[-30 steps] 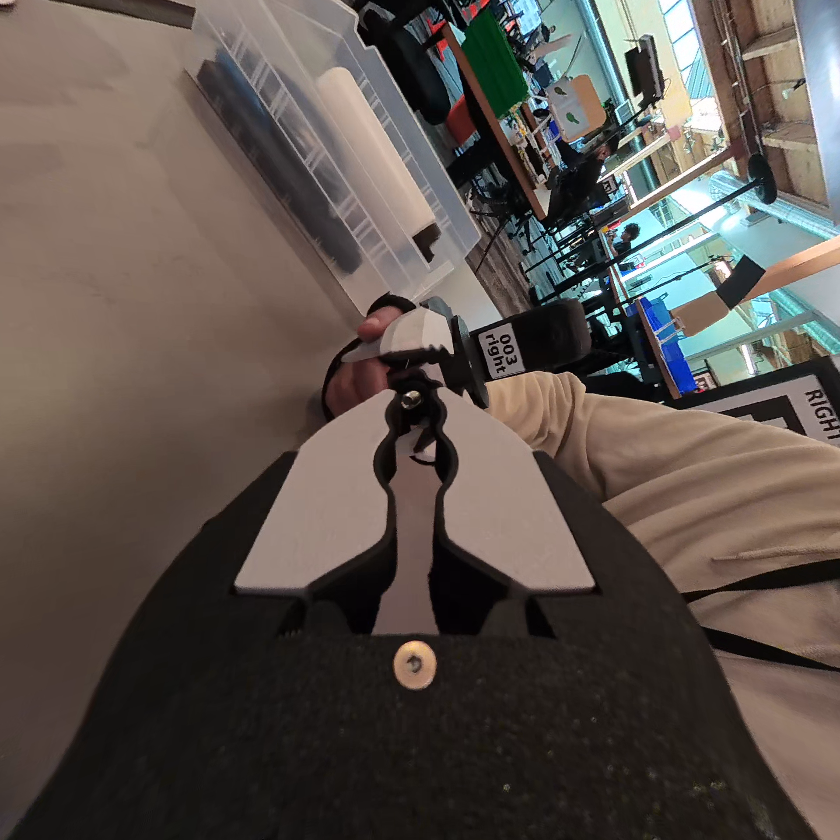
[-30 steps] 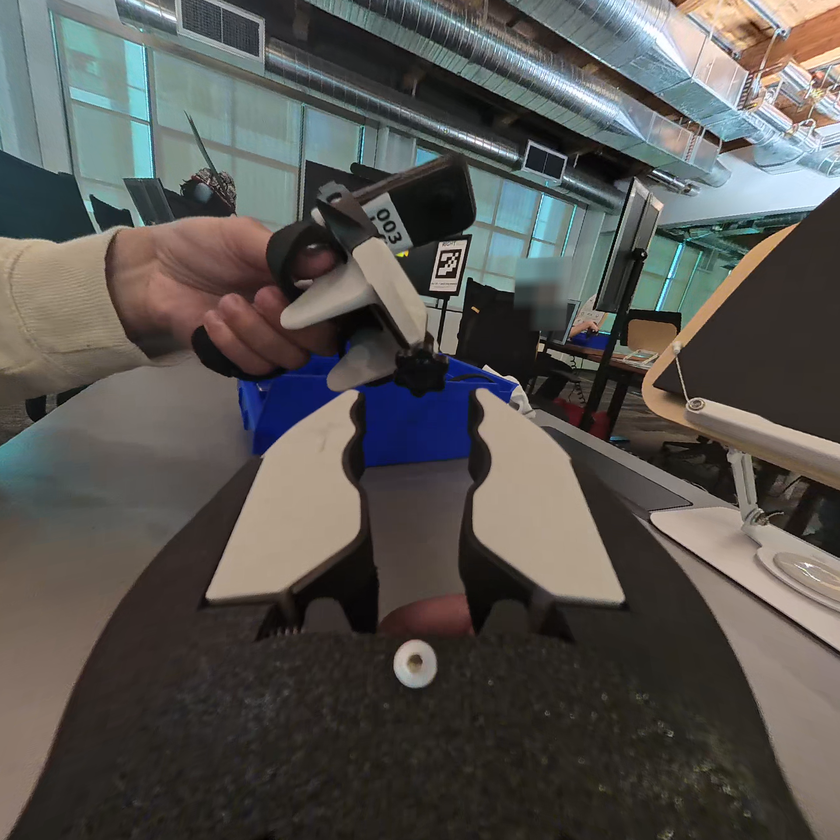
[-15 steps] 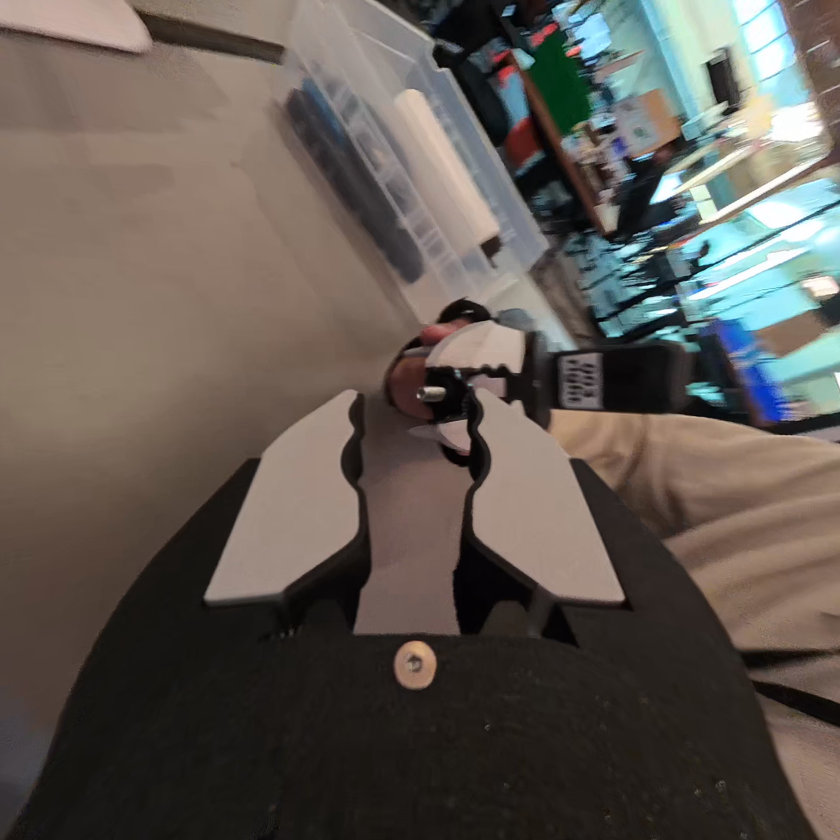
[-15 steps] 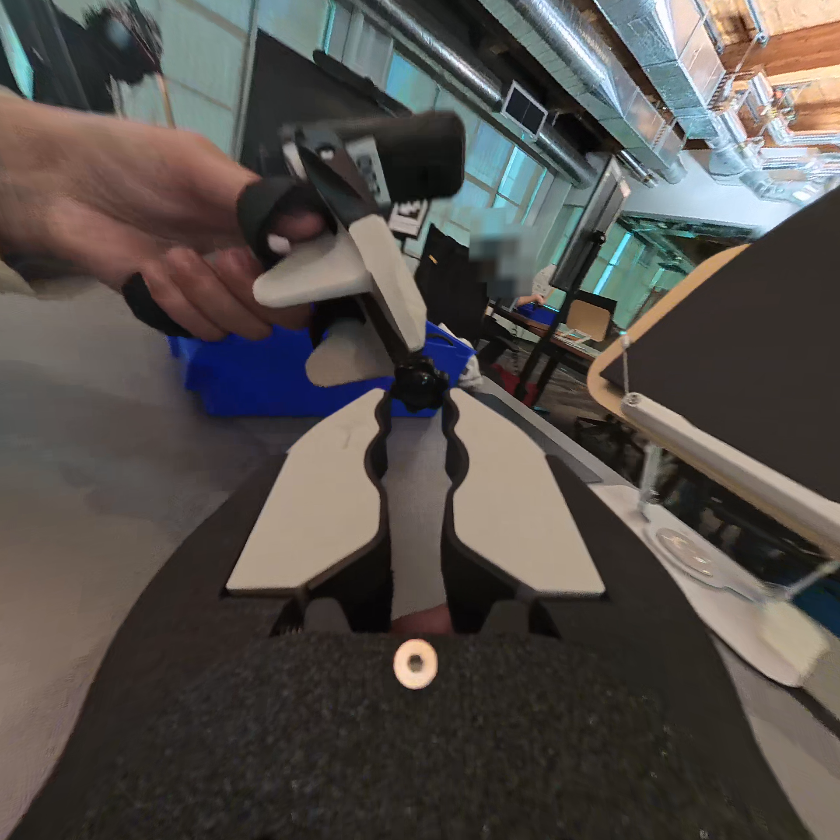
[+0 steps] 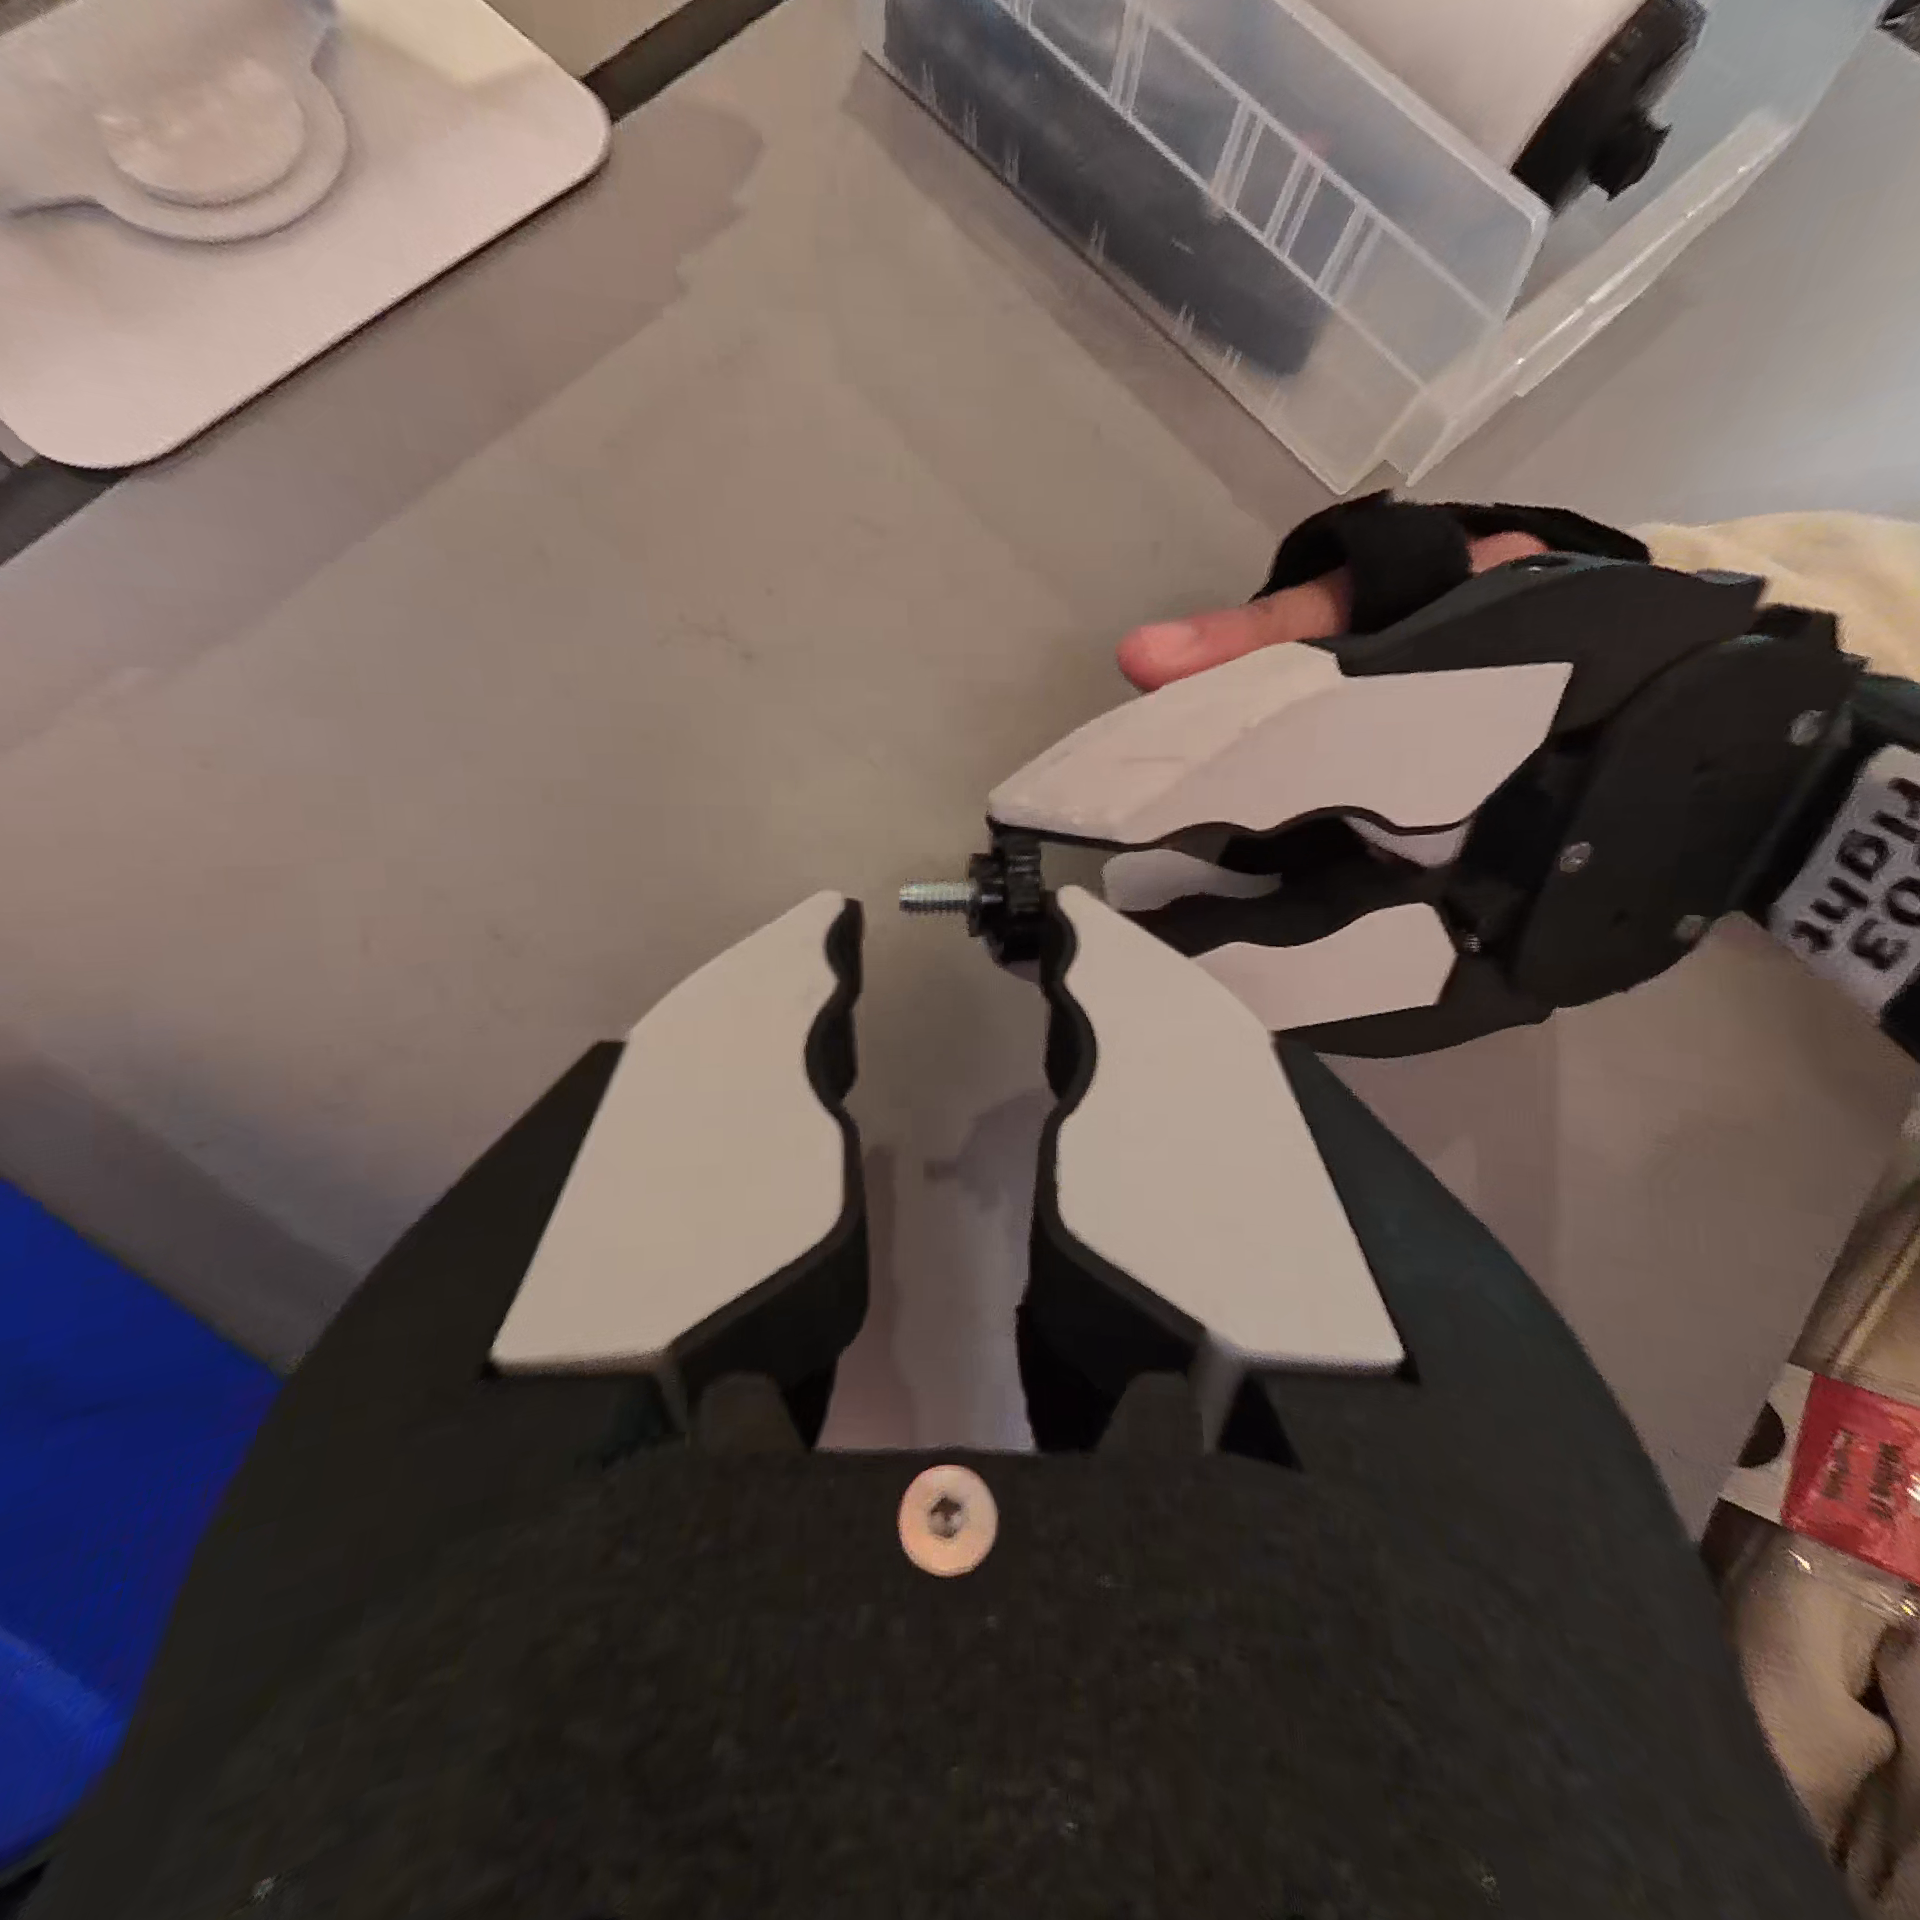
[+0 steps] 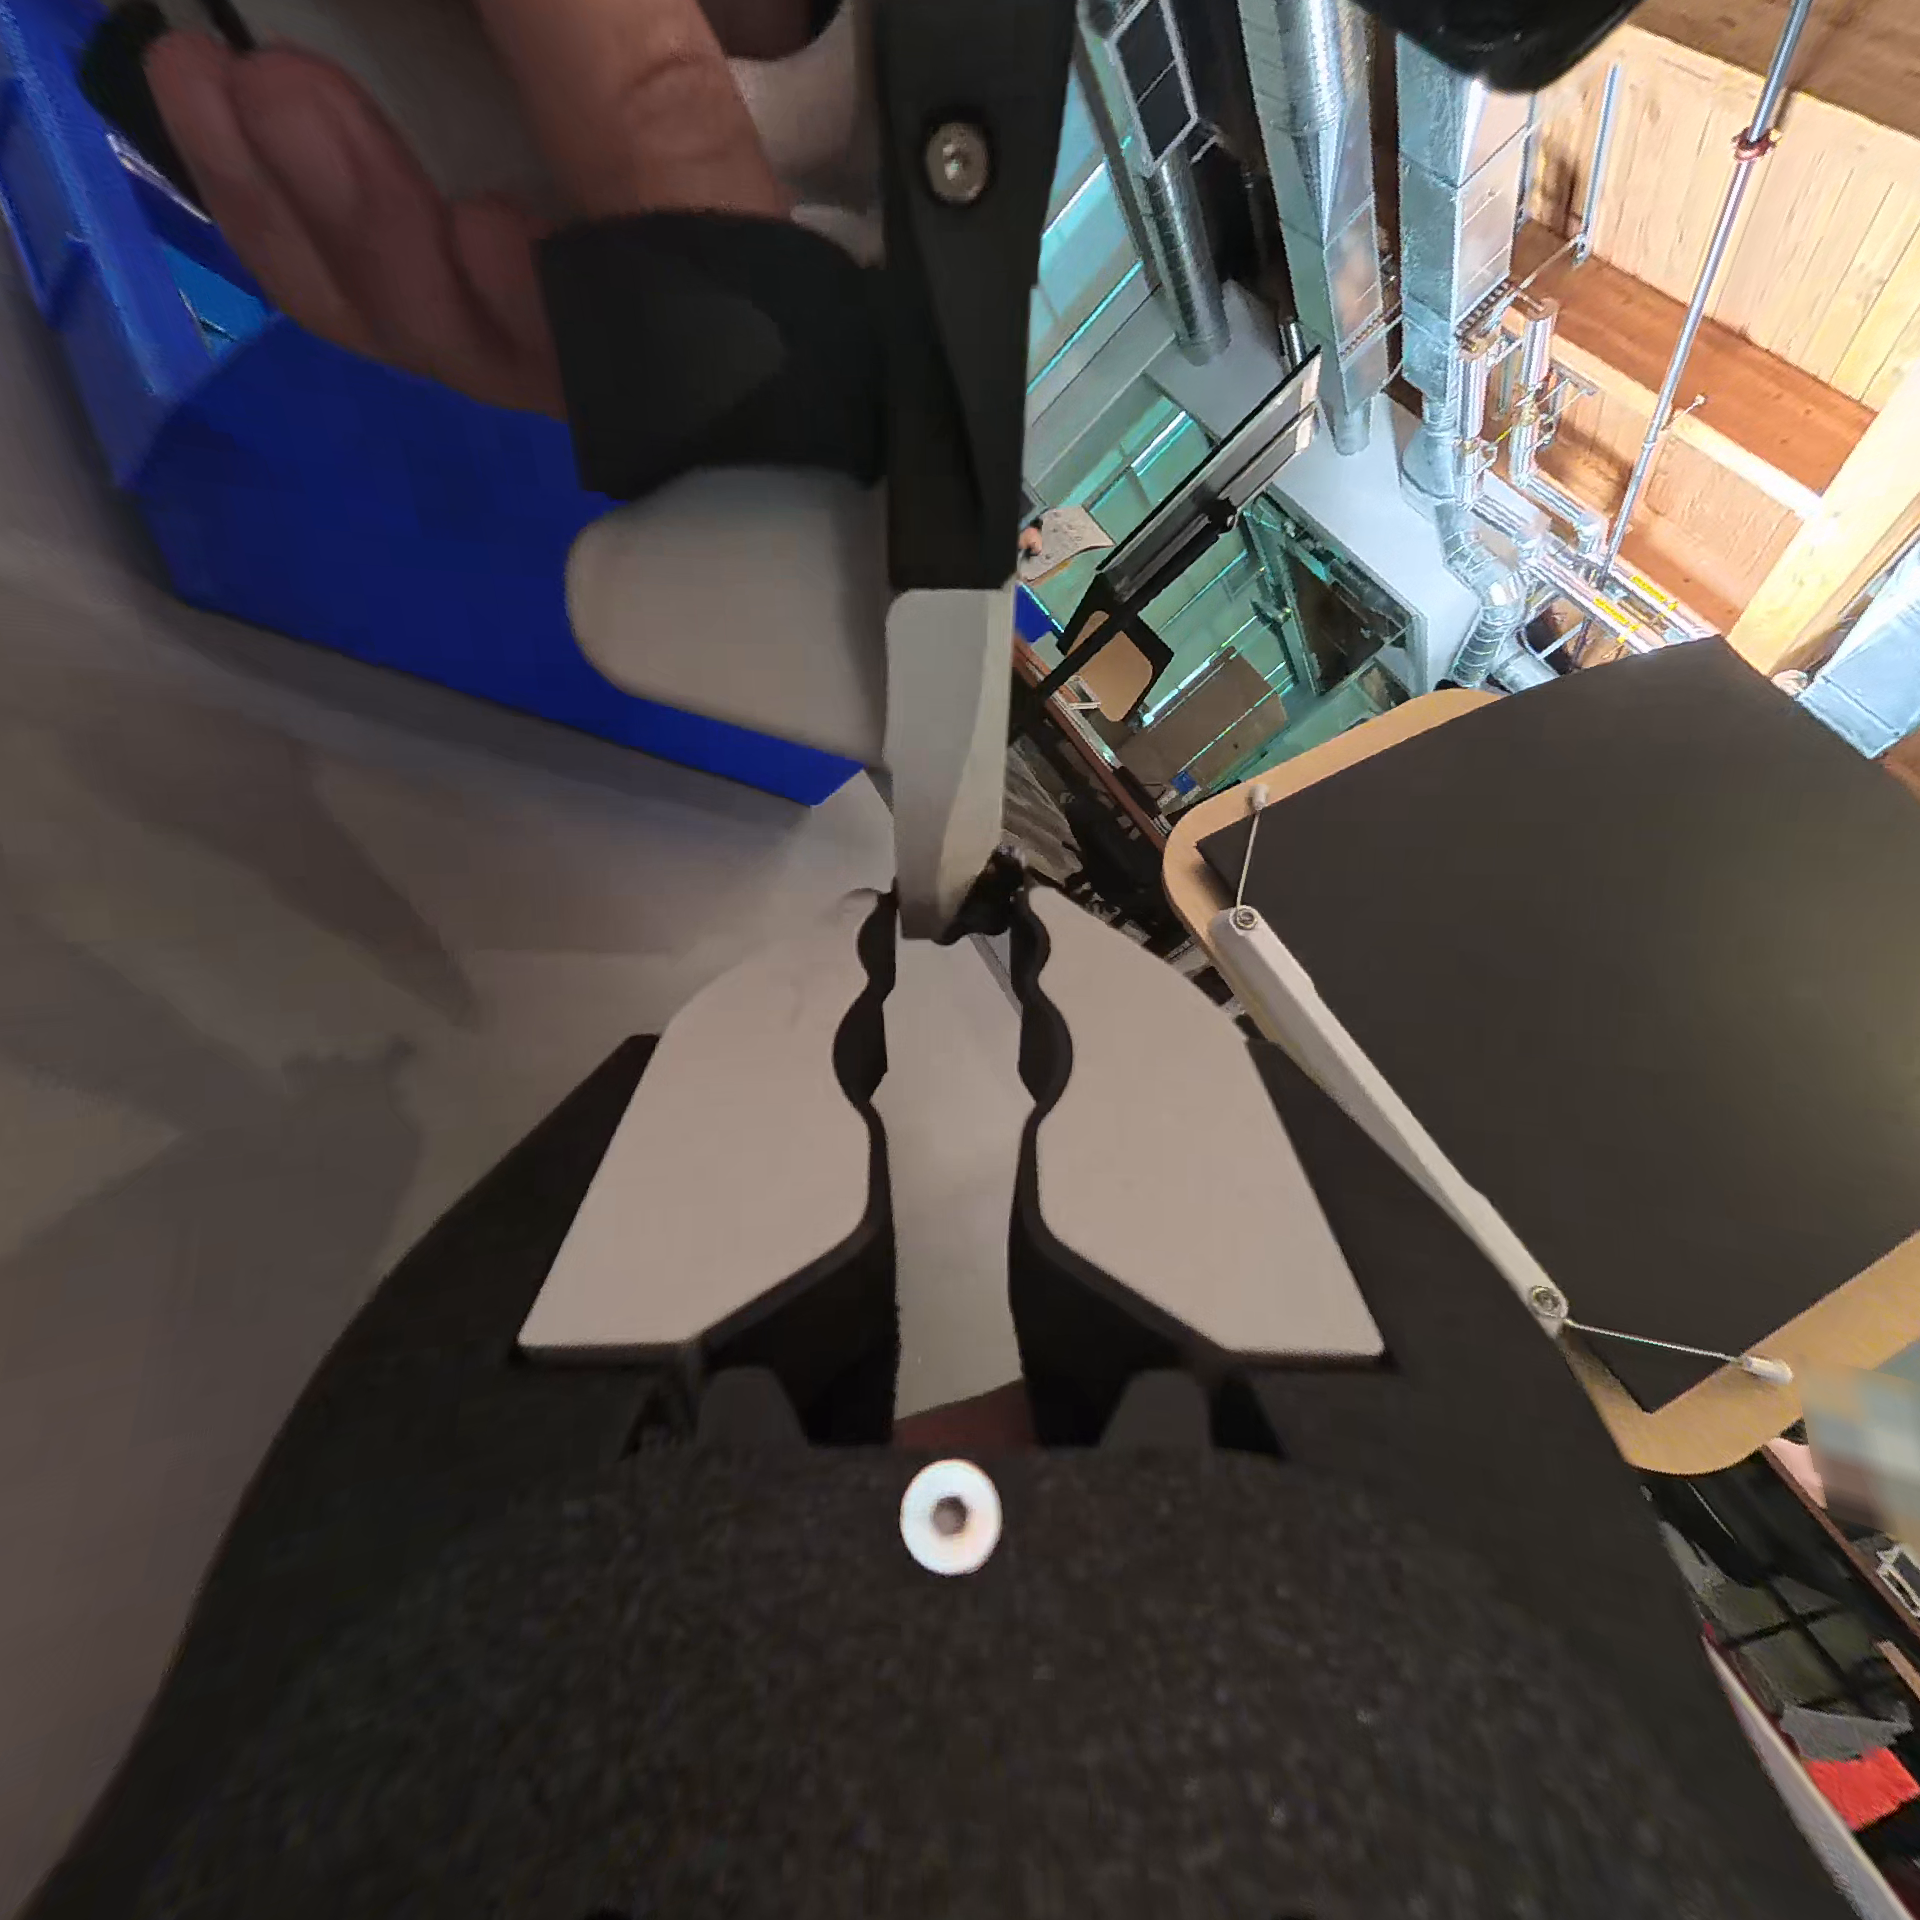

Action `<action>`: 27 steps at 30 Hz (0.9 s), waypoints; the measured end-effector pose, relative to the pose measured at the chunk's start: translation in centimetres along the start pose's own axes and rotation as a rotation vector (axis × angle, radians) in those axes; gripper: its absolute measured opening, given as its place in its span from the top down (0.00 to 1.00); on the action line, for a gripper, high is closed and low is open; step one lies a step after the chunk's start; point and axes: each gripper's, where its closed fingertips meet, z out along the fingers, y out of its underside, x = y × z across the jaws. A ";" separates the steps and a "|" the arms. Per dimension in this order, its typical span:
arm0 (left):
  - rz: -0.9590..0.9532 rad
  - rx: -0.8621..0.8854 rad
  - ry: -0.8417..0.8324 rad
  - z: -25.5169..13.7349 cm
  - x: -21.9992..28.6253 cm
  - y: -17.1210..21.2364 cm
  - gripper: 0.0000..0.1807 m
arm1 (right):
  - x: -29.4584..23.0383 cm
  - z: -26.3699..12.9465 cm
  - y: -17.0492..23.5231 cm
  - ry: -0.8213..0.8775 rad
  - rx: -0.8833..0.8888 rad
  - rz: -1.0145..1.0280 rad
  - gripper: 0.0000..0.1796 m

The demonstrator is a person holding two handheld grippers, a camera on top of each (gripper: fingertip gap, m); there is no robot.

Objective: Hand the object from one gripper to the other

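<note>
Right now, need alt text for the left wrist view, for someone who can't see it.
A small black knob with a silver threaded stud is pinched at the fingertips of the right gripper, which comes in from the right. The left gripper is open in the foreground, its right fingertip next to the knob. Behind them, on the grey table, lies a clear plastic organizer box.

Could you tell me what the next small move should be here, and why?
Probably draw the left claw straight back. Its jaws stand open, while the right claw is shut on the thumbscrew by its black knob, which sits right at the left claw's fingertip. Backing off should clear the exposed thread without knocking it.
</note>
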 end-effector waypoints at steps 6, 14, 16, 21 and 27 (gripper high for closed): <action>0.036 -0.019 0.019 0.4 0.0 0.5 0.87 | -0.5 0.3 0.4 0.000 0.016 -0.002 0.88; -0.297 0.161 0.289 -1.5 0.1 -1.6 0.87 | 0.0 0.0 -0.1 0.007 0.092 0.046 0.79; -0.472 0.233 0.500 -2.8 1.1 -2.7 0.87 | 0.2 -0.2 -0.6 0.032 0.126 0.022 0.76; -0.835 0.320 0.960 -5.3 2.6 -4.4 0.87 | 1.4 -1.3 -2.4 0.087 0.232 0.067 0.76; -0.912 0.272 1.080 -4.1 3.9 -3.8 0.87 | 2.8 -2.7 -3.8 0.131 0.330 0.144 0.84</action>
